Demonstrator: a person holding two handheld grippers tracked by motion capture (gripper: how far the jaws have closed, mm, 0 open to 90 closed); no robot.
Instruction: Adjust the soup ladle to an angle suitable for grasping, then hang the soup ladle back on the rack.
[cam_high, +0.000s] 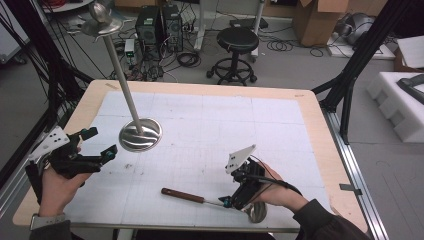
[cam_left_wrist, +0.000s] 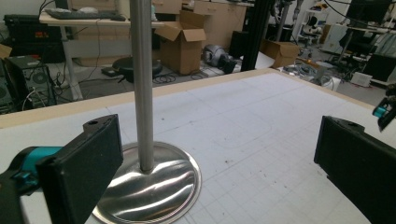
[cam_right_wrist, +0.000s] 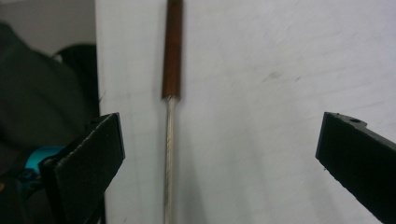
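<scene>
Metal stand (cam_high: 140, 134) as landmark: round polished base on the white gridded mat (cam_high: 210, 120), slim pole rising from its middle and leaning toward the far left, capped by a small dish up top.

Left gripper (cam_high: 100, 142) just left of the stand's base, level with it, held in a hand (cam_high: 57, 187) coming in from the near left edge. Jaws apart, nothing between them, teal-tipped fingers pointing toward the base. From the left gripper view: stand (cam_left_wrist: 142, 93) close ahead between the two black jaws, nearer the left one, its base not touching either.

Wooden-handled tool (cam_high: 182, 195) lying flat on the mat, well to the near right of the stand, brown handle pointing back toward the stand's side, thin metal shaft running on to the right.

Right gripper (cam_high: 231, 201) at the shaft's far end, farther right of the stand than the tool, held in a hand (cam_high: 277, 192) with a dark sleeve. Jaws spread wide, pads off the tool. From the right gripper view: tool (cam_right_wrist: 172, 56) lying lengthwise on the mat between the two jaws, nearer the left one, with the shaft clear of both pads; contact further down the shaft not possible to tell, since it runs off the bottom edge.

Wooden table (cam_high: 325, 145) rim bare around the mat.
</scene>
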